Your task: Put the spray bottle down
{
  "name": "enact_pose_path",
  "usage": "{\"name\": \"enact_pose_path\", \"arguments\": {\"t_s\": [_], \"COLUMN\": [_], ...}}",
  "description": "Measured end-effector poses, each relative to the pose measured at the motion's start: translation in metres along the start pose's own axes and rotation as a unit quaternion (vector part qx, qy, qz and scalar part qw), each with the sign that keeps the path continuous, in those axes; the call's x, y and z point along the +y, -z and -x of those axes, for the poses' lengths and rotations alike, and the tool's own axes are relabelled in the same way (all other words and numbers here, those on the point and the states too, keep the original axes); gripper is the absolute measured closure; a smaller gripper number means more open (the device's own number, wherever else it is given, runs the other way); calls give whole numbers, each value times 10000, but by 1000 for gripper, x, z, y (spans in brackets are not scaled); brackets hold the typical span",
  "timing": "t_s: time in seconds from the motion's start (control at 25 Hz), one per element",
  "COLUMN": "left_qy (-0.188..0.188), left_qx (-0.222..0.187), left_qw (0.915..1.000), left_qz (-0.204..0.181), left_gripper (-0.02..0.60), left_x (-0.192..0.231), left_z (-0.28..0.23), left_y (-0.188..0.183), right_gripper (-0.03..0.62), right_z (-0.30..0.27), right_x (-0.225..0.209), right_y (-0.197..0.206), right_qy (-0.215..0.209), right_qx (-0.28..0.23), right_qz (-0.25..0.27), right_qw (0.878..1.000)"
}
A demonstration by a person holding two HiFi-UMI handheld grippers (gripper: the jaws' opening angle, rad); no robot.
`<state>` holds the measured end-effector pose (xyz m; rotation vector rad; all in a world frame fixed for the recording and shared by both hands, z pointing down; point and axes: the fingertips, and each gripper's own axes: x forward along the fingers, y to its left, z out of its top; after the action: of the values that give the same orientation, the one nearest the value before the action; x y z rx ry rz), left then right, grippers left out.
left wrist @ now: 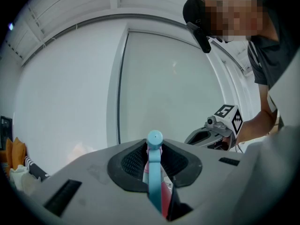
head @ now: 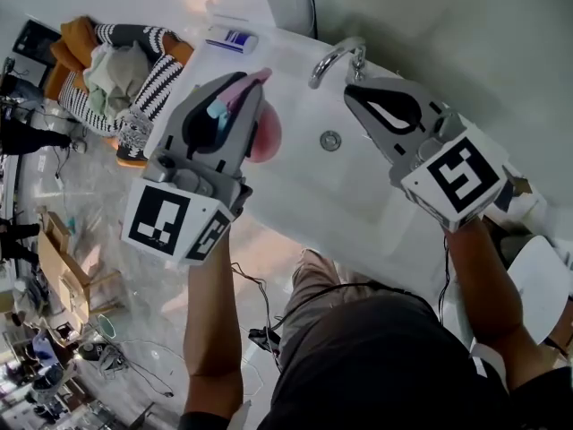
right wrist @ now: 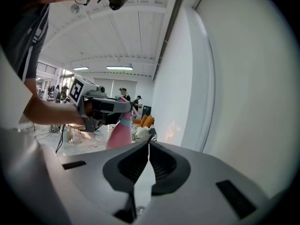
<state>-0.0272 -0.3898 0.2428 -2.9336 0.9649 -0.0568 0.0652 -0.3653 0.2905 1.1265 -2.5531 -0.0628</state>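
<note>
The spray bottle [head: 265, 131] has a pink body and a light-blue spray head. It is not on any surface: it hangs in the air above the left part of the white sink [head: 358, 186], at about 10 o'clock from the middle of the head view. Your left gripper [head: 237, 106] has it. The jaws are closed tight on the thin neck just under the spray head, and the pink body hangs below them.

I judge it to be a plastic bottle, stiff enough and not fragile. How much liquid is inside I cannot tell, because the body is not transparent. The body is smooth and round, so it may be slippery, more so near a sink. The neck is the good place to hold, because the wide spray head above the pads stops the bottle from sliding down. The bottle is tall with a small base, so I think you must set it straight on a flat place before you open the jaws.

Your right gripper [head: 356, 92] is at 2 o'clock, over the sink. Its jaws are together and nothing is between them. The faucet [head: 333, 59] is at 12 o'clock, between the two grippers, with the drain [head: 330, 140] just below it.
</note>
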Motion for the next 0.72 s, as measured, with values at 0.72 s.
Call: {"name": "enact_pose_path", "arguments": {"t_s": [0.72], "left_qy": [194], "left_qx": [0], "left_qw": [9996], "left_qz": [224], "left_gripper": [518], "left_x": [62], "left_z": [-14], "left_y": [29], "right_gripper": [585], "right_z": [-70], "right_x": [-2], "right_y": [8], "right_qy": [-120], "right_qx": [306], "right_qz": [-432], "right_qw": [9985]}}
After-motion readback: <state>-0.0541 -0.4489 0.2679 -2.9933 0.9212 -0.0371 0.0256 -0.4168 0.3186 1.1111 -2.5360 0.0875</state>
